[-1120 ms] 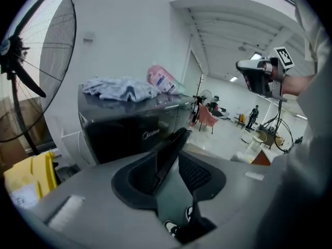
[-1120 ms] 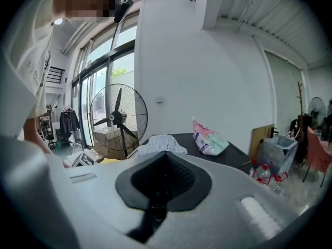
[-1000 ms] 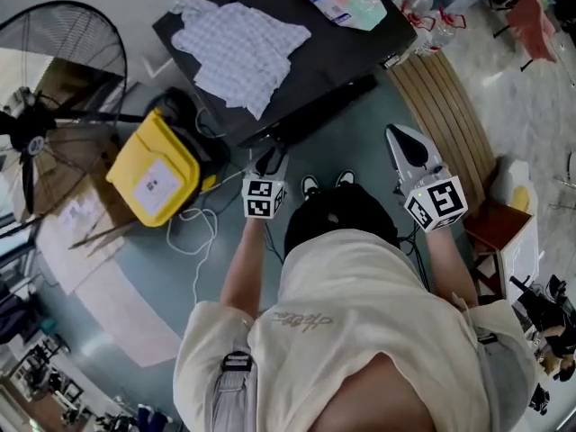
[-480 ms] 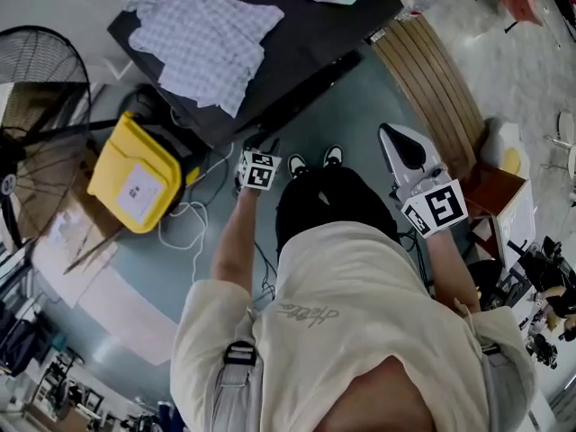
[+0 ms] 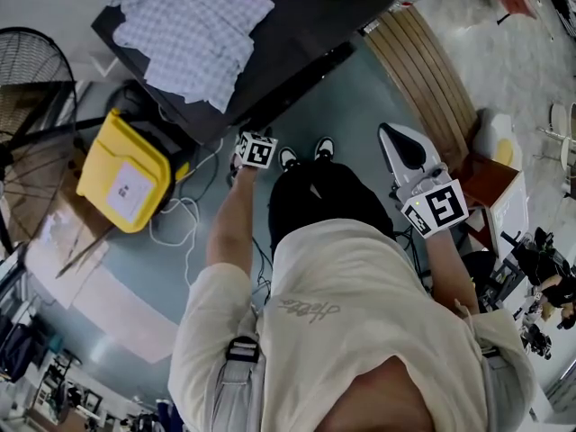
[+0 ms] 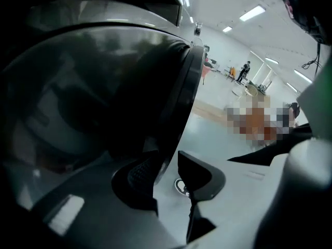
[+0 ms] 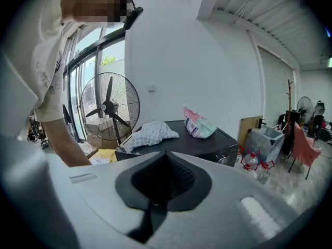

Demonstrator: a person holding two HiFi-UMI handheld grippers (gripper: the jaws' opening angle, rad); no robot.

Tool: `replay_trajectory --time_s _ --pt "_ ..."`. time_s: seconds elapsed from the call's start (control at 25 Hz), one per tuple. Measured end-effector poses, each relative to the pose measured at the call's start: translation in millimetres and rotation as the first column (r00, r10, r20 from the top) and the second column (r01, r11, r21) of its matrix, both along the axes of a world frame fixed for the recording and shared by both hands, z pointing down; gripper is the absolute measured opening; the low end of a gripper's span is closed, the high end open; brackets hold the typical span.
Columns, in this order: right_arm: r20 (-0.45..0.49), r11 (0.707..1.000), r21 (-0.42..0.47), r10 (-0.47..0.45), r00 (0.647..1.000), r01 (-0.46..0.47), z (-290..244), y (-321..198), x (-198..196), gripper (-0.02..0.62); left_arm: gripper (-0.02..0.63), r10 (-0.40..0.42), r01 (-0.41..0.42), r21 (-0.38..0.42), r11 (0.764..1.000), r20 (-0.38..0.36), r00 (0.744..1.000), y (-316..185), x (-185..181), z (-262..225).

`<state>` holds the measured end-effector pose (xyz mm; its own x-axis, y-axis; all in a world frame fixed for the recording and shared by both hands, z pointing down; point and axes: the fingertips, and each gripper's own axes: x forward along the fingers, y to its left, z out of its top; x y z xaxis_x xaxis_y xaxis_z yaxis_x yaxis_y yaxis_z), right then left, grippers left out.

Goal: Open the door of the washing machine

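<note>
The black washing machine [image 5: 306, 34] stands before me, front toward my legs, a rumpled checked cloth [image 5: 193, 25] on its flat top. Its round door [image 6: 98, 97] is dark bulging glass in a glossy rim. My left claw [image 6: 168, 173], low at that front, is spread though just narrowing, the rim running steeply down between its ribbed pads. My right claw [image 7: 165, 183], pressed together on nothing, hangs well aside

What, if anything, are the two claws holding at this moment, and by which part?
Nothing yet. The left claw, whose jaws have just been closing, straddles the washing machine door's rim without pinching it; the right claw is shut, empty.
</note>
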<state>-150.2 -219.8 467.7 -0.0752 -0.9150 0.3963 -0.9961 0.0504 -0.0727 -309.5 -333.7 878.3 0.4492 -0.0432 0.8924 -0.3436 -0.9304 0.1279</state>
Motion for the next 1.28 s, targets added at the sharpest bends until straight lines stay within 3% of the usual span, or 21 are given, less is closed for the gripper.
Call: replay_trajectory --time_s 0.08,0.36,0.56,0.8,1.16,1.28 --pt "0.003 1.0 0.002 0.001 1.0 -0.001 -0.3 1.8 -0.3 0.0 0.113 0.003 -0.003 -0.003 1.0 0.047 0.999 0.0 -4.9 5.4" --pt "0.018 1.0 -0.01 0.021 1.0 -0.021 5.6 10.4 -0.3 0.0 0.094 0.088 -0.089 0.013 0.996 0.085 0.993 3.2 -5.6 4.6" --pt "0.026 0.999 -0.031 0.041 0.999 -0.04 15.7 20.3 -1.1 0.0 0.083 0.113 -0.115 0.071 0.991 0.037 0.993 3.6 8.6 -6.8" --pt "0.036 0.998 -0.032 0.064 0.997 -0.062 19.1 25.7 -0.6 0.0 0.087 0.111 -0.112 0.007 0.994 0.108 0.988 24.0 -5.2 4.4" --pt "0.053 0.996 -0.033 0.088 0.995 -0.086 23.6 39.8 0.1 0.0 0.089 0.123 -0.118 -0.052 0.992 0.098 0.988 71.2 0.5 4.7" --pt "0.058 0.995 -0.032 0.096 0.994 -0.094 25.8 49.2 4.3 0.0 0.091 0.093 -0.084 -0.085 0.993 0.108 0.99 89.5 2.2 5.6"
